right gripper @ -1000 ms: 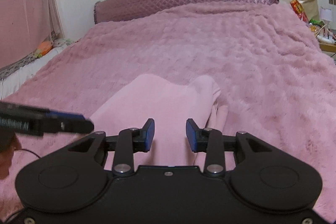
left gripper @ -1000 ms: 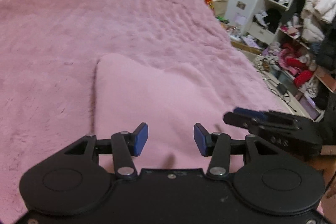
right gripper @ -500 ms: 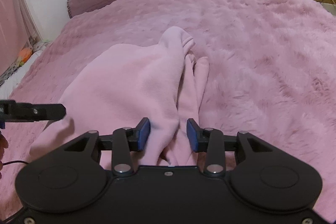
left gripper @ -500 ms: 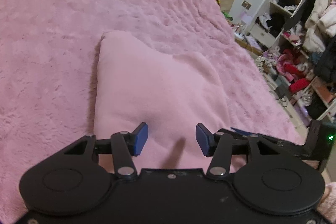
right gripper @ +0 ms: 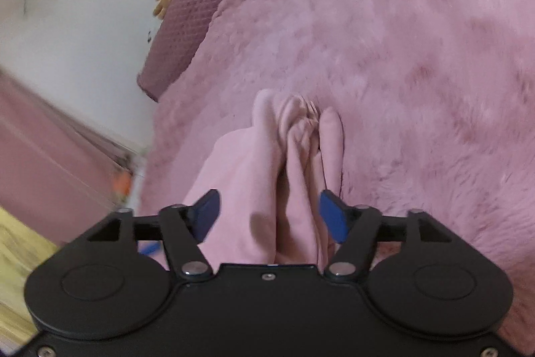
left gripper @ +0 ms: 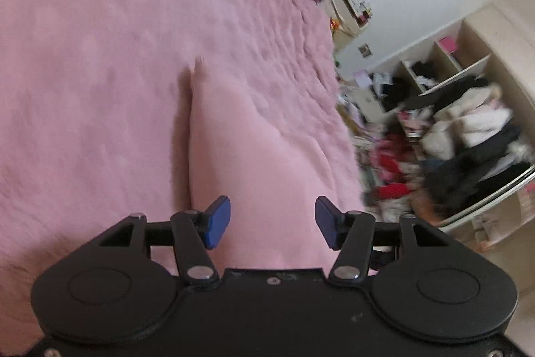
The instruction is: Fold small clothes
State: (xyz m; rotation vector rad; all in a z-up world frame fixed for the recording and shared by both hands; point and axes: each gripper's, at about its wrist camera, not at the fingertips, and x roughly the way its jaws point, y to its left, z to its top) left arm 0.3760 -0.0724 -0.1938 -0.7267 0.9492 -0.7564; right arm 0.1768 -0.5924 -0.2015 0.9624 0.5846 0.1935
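A small pale pink garment [left gripper: 254, 149] lies flat on the fluffy pink bed blanket [left gripper: 100, 56]. My left gripper [left gripper: 272, 221] is open, low over the garment's near end, its blue pads either side of the cloth. In the right wrist view the garment [right gripper: 267, 163] shows bunched folds and a gathered cuff at its far end. My right gripper [right gripper: 269, 216] is open wide, with the garment's folded edge lying between its fingers. Neither gripper holds the cloth.
A quilted purple headboard cushion [right gripper: 187, 22] runs along the bed's far end. Open shelves crammed with clothes [left gripper: 468, 129] stand to the right of the bed, with a cluttered floor below. A wall and a yellow floor strip [right gripper: 16, 256] lie left of the bed.
Both grippers have dropped closer to the garment and tilted outward. The right gripper's jaws have opened wider. Each gripper has left the other's view.
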